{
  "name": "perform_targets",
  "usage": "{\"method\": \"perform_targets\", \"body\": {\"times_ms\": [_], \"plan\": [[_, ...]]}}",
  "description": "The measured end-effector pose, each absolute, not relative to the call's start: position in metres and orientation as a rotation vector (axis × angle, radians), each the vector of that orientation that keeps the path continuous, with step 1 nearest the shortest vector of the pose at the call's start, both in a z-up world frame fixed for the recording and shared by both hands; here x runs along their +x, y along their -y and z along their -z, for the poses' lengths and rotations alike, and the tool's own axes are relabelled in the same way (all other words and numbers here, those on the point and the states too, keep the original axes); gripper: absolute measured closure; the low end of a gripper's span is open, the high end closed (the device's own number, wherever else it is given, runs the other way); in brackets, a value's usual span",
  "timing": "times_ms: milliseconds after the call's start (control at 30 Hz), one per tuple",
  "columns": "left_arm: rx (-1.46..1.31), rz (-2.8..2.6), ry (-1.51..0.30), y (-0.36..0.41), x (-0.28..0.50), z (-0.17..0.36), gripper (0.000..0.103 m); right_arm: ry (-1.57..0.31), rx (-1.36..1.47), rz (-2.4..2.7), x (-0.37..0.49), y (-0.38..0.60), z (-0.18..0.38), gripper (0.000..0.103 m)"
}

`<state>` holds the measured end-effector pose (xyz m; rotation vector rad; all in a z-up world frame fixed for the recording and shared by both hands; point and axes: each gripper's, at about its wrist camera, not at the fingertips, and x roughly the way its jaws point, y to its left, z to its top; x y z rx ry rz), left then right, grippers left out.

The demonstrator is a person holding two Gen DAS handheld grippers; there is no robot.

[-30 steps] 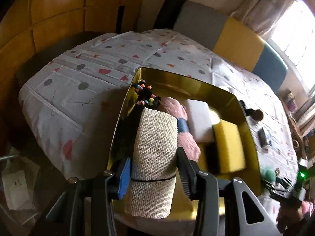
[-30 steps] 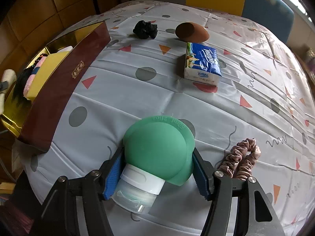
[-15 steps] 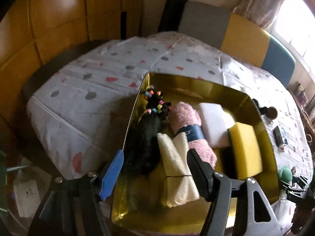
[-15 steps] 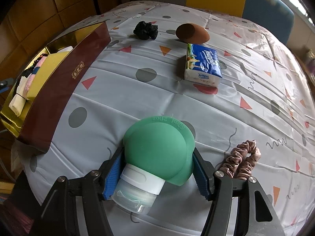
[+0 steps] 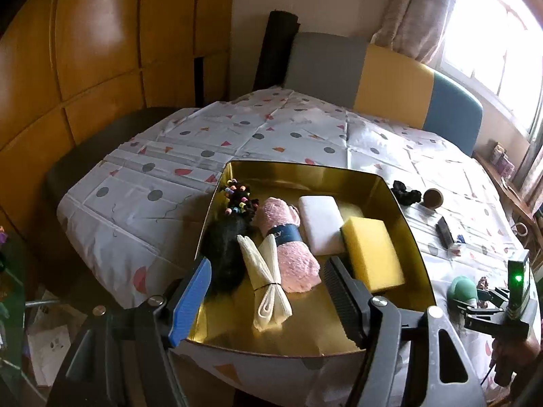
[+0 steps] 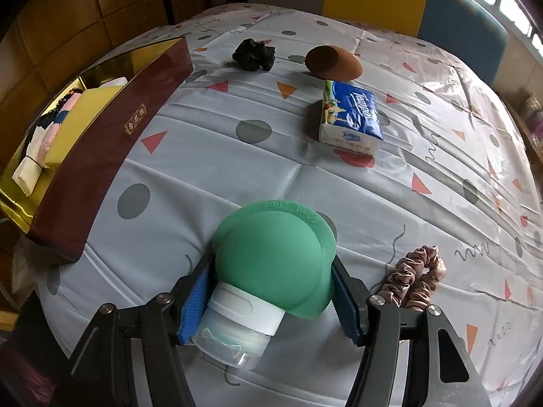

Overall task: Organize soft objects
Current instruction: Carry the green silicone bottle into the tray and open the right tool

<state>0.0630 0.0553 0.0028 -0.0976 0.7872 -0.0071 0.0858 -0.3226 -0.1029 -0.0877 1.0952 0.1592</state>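
Observation:
A cream cloth bundle (image 5: 268, 281) lies loose in the gold-lined box (image 5: 305, 169), beside a black beaded hairpiece (image 5: 227, 247), a pink towel roll (image 5: 292, 251), a white sponge (image 5: 320, 224) and a yellow sponge (image 5: 373, 254). My left gripper (image 5: 267, 266) hovers above the box's near end. Its jaws are opening, and nothing is between them. My right gripper (image 6: 271, 271) is shut on a green squeeze bottle (image 6: 271, 257) with a white cap, low over the tablecloth. The box's dark red wall (image 6: 101, 149) stands to its left.
On the patterned cloth lie a tissue pack (image 6: 351, 115), a brown egg-shaped sponge (image 6: 332, 62), a black scrunchie (image 6: 253, 55) and a pink scrunchie (image 6: 415, 278). A padded bench runs behind the table. The table edge drops off just in front of the box.
My left gripper opened and let go of the cream cloth bundle, which now lies in the box. That gripper then drew back and up. The right gripper kept still with the bottle.

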Motion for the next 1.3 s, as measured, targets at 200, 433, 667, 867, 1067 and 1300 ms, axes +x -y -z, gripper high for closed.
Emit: {"method": "perform_targets", "body": {"times_ms": [200, 433, 667, 867, 1067, 1300], "plan": [[-0.087, 0.017, -0.772, -0.051, 0.055, -0.007, 0.033, -1.084, -0.100, -0.152, 0.083, 0.319, 0.102, 0.041], [-0.085, 0.022, -0.764, -0.054, 0.051, -0.007, 0.033, -1.093, -0.059, -0.123, 0.088, 0.322, 0.099, 0.043], [-0.115, 0.005, -0.778, -0.069, 0.050, 0.001, 0.033, -0.976, 0.002, -0.099, 0.088, 0.313, 0.056, 0.044], [-0.148, -0.038, -0.791, -0.089, 0.049, 0.007, 0.033, -0.901, -0.005, -0.211, 0.087, 0.268, 0.013, 0.043], [-0.156, -0.064, -0.785, -0.101, 0.046, 0.007, 0.033, -0.917, -0.069, -0.413, 0.093, 0.180, -0.001, 0.043], [-0.159, -0.072, -0.765, -0.110, 0.042, 0.003, 0.033, -1.035, -0.259, -0.563, 0.107, 0.084, 0.025, 0.043]]}}
